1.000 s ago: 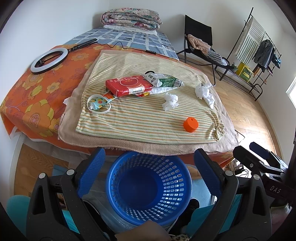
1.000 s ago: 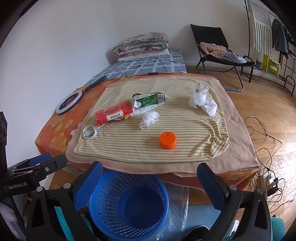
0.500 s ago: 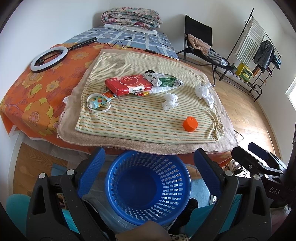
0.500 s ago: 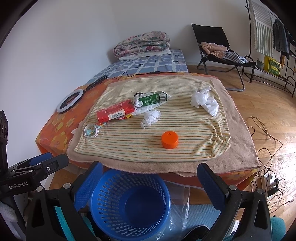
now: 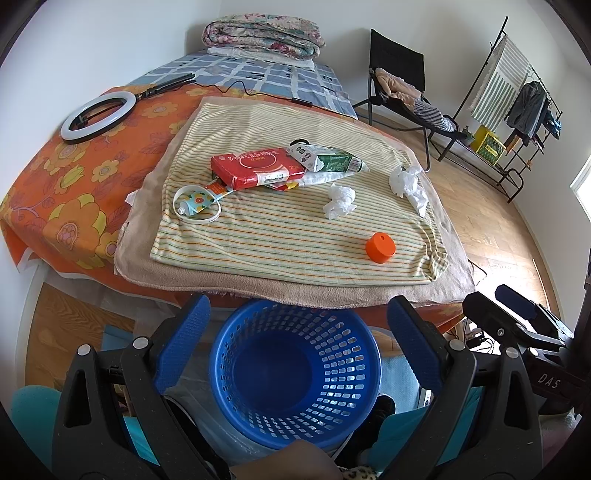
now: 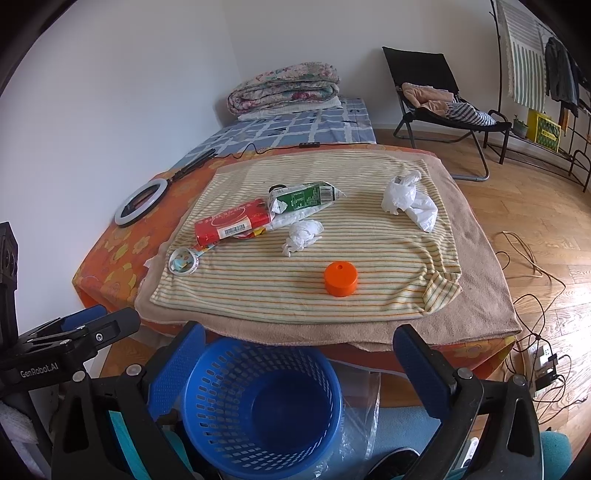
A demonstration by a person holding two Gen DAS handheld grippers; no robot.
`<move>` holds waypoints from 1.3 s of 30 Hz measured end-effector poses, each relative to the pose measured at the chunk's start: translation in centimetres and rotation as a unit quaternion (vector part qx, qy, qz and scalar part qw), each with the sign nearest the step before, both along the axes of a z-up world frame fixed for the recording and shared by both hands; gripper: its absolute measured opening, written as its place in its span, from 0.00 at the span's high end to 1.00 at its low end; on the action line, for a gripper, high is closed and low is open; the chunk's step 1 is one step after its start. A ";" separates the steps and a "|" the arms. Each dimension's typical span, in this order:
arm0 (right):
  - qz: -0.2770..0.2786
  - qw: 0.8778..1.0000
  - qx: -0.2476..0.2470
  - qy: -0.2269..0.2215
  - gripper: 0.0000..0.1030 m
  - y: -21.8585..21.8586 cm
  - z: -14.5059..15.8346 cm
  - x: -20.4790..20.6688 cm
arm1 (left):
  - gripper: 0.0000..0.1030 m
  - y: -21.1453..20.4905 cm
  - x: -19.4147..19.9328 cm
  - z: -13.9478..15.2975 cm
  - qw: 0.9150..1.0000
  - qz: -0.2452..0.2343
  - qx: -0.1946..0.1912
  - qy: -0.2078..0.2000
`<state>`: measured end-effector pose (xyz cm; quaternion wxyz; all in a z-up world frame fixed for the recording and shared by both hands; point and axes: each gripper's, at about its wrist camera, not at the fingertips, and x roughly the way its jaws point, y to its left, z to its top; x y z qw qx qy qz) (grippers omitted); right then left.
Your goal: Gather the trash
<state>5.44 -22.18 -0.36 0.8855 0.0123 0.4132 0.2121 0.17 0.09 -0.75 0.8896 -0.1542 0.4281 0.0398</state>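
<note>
Trash lies on a striped cloth [image 5: 280, 236] on the table: a red tissue pack [image 5: 258, 169], a green-and-white carton [image 5: 325, 160], a small tube inside a white ring [image 5: 195, 201], two crumpled white tissues [image 5: 339, 201] [image 5: 406, 184] and an orange cap [image 5: 380, 247]. An empty blue basket [image 5: 295, 373] stands on the floor before the table. My left gripper [image 5: 295, 325] is open and empty above the basket. My right gripper [image 6: 299, 350] is open and empty, also over the basket [image 6: 258, 402]. The cap [image 6: 341, 278] and pack [image 6: 232, 223] show in the right wrist view.
A ring light [image 5: 96, 116] lies on the orange floral cloth at the left. Folded quilts [image 5: 262, 35] sit on the bed behind. A black chair [image 5: 402, 85] and a clothes rack [image 5: 517, 96] stand at the right. Cables [image 6: 532, 258] run across the wooden floor.
Both grippers have drifted slightly; the table scene has shifted a little in view. Nothing on the cloth has moved and both grippers stay open.
</note>
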 end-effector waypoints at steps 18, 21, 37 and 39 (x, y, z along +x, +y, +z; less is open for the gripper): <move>0.002 1.000 -0.007 0.001 0.00 0.4 -0.3 0.1 | 0.05 -0.4 -0.3 -0.6 1.000 0.001 0.000 0.001; 0.003 1.000 -0.007 0.001 0.00 0.4 -0.3 0.1 | 0.05 -0.8 -0.3 -1.0 1.000 0.002 0.001 0.002; -0.008 1.000 -0.018 -0.014 0.00 0.2 -0.9 1.4 | 0.05 4.7 -0.6 -1.4 0.998 0.060 0.004 0.006; -0.013 0.999 -0.016 -0.024 0.00 0.0 -1.0 1.6 | 0.05 5.5 -0.3 -1.5 0.998 0.065 0.005 0.004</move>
